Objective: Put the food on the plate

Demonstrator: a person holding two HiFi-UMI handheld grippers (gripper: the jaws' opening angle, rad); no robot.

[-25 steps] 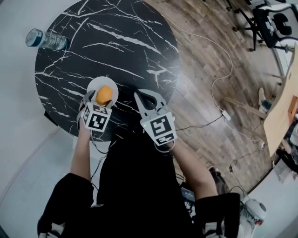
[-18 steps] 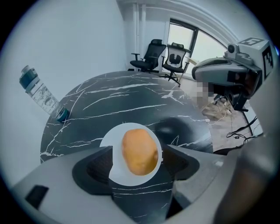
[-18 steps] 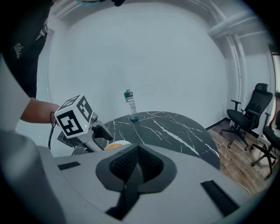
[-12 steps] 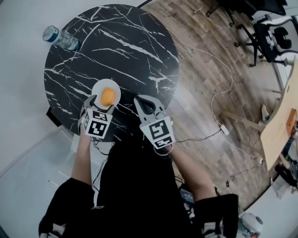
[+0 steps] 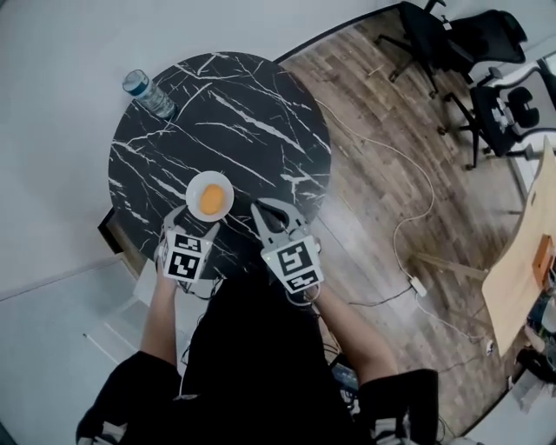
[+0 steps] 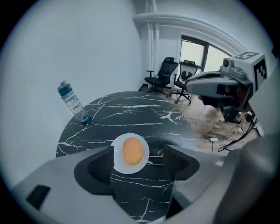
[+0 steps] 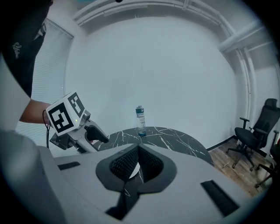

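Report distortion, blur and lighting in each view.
Head view: fisheye curves the floorboards, the table sharp. Left gripper view: black vignette, jaws of the left gripper soft up close, the food on the plate crisp. Right gripper view: same vignette, ceiling lines bowed, bottle sharp, light even.

Food (image 5: 211, 200) on plate (image 5: 194, 185), mid table (image 5: 252, 113); bottle (image 5: 149, 94) at far-L edge

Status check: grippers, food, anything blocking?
Left gripper open, empty. Right gripper shut, empty. Food sits on plate. Bottle far off, nothing blocking.
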